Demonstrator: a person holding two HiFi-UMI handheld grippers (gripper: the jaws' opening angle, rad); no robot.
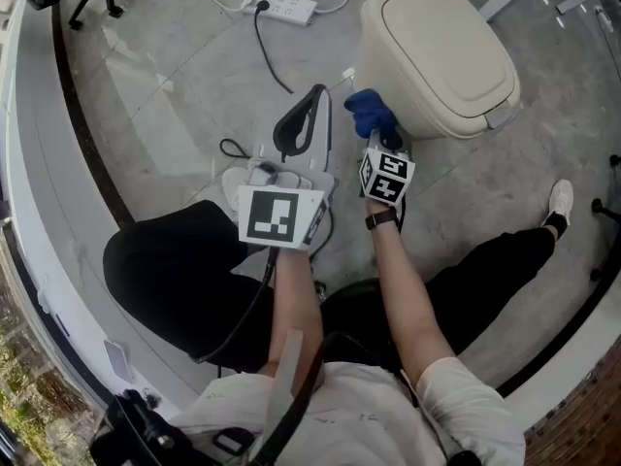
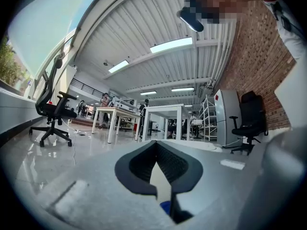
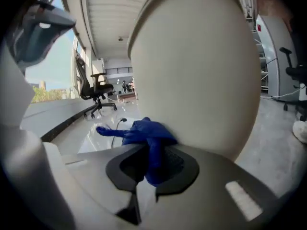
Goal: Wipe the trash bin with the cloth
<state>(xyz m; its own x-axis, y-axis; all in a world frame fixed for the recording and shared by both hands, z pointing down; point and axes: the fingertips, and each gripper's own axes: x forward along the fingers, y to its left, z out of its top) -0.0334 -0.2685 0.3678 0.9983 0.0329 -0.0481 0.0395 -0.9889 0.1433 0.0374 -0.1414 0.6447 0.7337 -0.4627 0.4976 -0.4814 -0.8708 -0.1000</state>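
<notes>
The right gripper [image 1: 380, 142] holds the blue cloth [image 1: 370, 112] bunched between its jaws, which are clamped narrowly on it. In the right gripper view the cloth [image 3: 144, 131] spills over the jaw tips and appears to press against the cream wall of the trash bin [image 3: 196, 71], which fills most of that view straight ahead.

In the head view, the trash bin [image 1: 437, 51] stands on the floor [image 1: 165, 85] at about 1 o'clock from the right jaws. Its closed lid has its long axis running from 10 to 4 o'clock. The cloth meets the bin's side low down, at the bin's 7 o'clock edge. Any wiping stroke would likely travel up toward 1 o'clock onto the lid or around the wall.

The left gripper [image 1: 303, 115] sits just at 9 o'clock of the cloth. Its jaws meet at the tips with nothing between them, and it stays clear of the bin. The right hand is plainly the nearer one and the one doing the work.
</notes>
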